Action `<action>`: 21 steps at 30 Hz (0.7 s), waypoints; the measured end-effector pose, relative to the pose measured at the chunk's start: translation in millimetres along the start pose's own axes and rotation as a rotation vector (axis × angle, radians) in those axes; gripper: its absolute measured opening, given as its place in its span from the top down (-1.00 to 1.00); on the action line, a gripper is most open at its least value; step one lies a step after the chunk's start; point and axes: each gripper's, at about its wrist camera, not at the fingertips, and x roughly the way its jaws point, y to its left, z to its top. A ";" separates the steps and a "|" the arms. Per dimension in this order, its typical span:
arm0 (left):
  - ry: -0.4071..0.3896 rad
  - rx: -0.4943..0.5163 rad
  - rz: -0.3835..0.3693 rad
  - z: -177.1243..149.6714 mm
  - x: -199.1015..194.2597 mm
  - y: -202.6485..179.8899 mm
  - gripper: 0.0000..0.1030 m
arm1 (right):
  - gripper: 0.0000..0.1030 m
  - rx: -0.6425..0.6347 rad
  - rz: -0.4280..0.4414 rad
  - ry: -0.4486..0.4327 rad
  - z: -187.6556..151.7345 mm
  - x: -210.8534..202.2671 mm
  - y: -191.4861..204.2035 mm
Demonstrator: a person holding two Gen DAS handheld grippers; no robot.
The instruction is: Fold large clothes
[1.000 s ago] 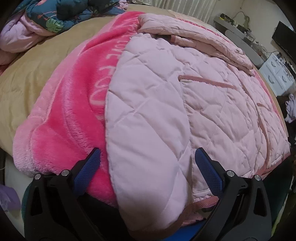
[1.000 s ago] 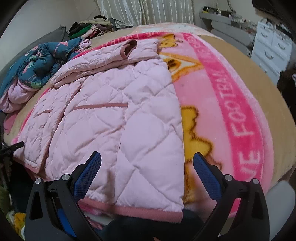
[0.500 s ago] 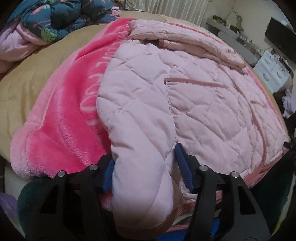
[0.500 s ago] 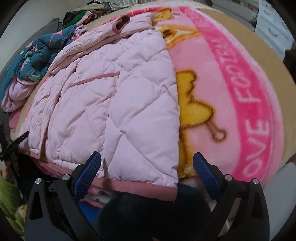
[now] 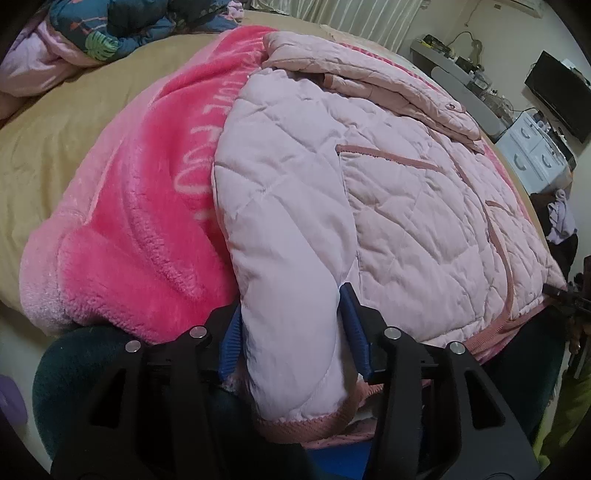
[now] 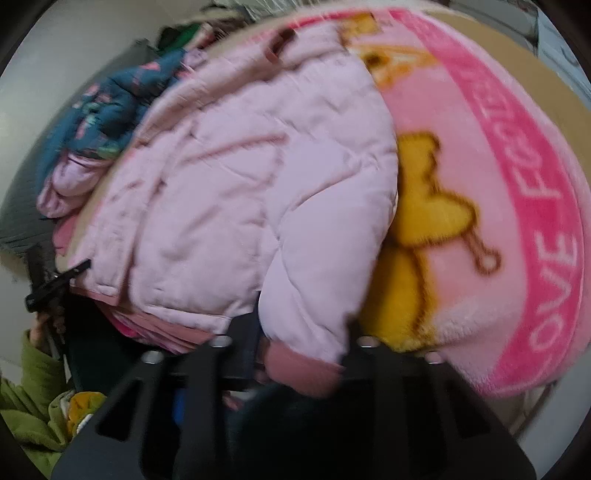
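A home bedroom: a bed (image 5: pixel 74 122) with a pink blanket (image 5: pixel 147 221), curtains (image 5: pixel 351 18), white drawers (image 5: pixel 535 155) and a TV (image 5: pixel 557 99).

Jacket (image 5: pixel 388 206): quilted cloth, smooth with a faint sheen, hem in ribbed knit. Blanket (image 5: pixel 140 229): thick plush fleece, fuzzy and matt. Bed cover (image 5: pixel 48 122): matt tan cloth, lightly creased. Left gripper (image 5: pixel 291 332): matt black plastic, ridged blue pads, shiny metal screws.

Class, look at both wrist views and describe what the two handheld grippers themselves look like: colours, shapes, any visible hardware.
The left gripper has a black angular frame with cut-out openings, round silver bolt heads, and ribbed blue pads on its two fingers. The right gripper, blurred, shows the same black frame and silver bolts; its pad colour cannot be made out. No cables or markings show.
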 end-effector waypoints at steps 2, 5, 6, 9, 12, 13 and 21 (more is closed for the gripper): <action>0.014 0.021 -0.005 -0.9 3.0 -2.8 0.08 | 0.67 -0.002 0.031 -0.057 5.7 -11.1 5.1; 0.034 0.070 0.007 -3.2 8.6 -11.8 -0.10 | 0.70 0.005 0.077 -0.145 18.1 -31.2 12.1; 0.040 0.080 0.010 -3.9 10.5 -14.6 -0.12 | 0.70 0.006 0.087 -0.163 20.9 -34.5 13.5; 0.064 0.094 0.002 -5.4 18.3 -19.4 -0.11 | 0.70 0.017 0.105 -0.219 32.1 -44.7 18.0; 0.046 0.099 -0.003 -5.7 15.8 -20.8 0.23 | 0.71 0.034 0.113 -0.260 40.2 -48.8 20.6; 0.035 0.094 -0.014 -5.3 13.6 -20.4 0.42 | 0.71 0.042 0.113 -0.274 42.6 -49.7 20.8; -0.115 0.129 -0.073 9.9 -22.4 -32.8 0.79 | 0.72 0.076 0.092 -0.355 50.5 -52.5 22.5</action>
